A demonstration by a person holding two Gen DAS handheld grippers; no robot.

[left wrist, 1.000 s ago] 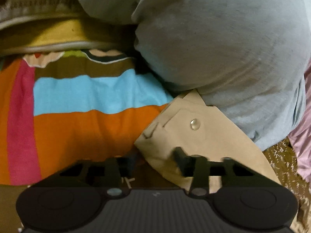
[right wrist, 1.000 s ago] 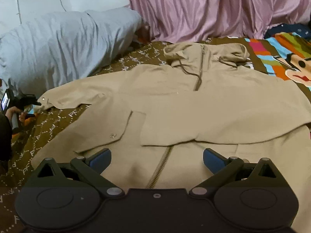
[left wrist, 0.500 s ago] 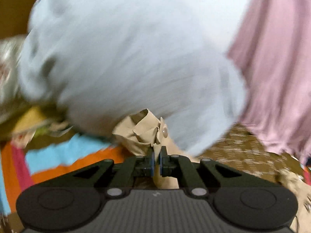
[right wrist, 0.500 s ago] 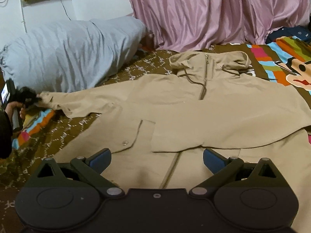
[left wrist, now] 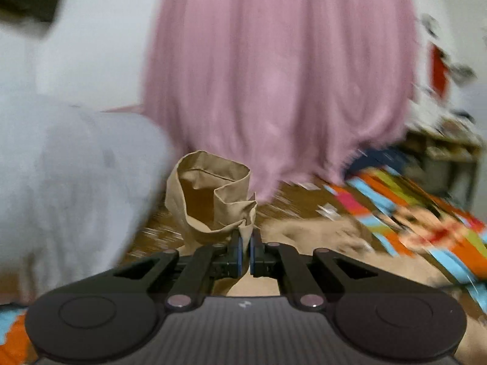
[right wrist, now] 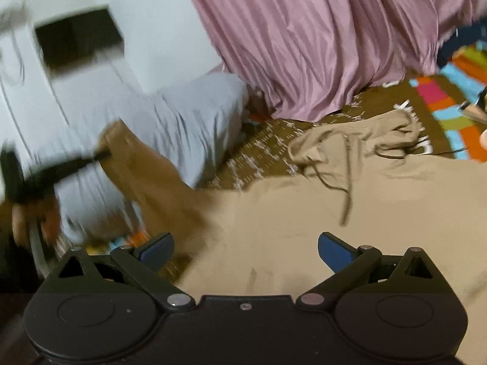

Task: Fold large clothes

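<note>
The left gripper [left wrist: 245, 245], fingers clamped on the tan jacket's [right wrist: 350, 213] sleeve cuff [left wrist: 213, 194], lifts it at twelve o'clock to fold inward across the bed [right wrist: 268, 152], while the right gripper [right wrist: 245, 248] hovers wide open, empty.

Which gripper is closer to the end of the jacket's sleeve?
Left. The left gripper has its fingers shut on the sleeve cuff, lifted off the bed. The right gripper hangs open over the jacket's body, away from it.

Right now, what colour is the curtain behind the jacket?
Pink curtain, sharpest in the right wrist view.
</note>
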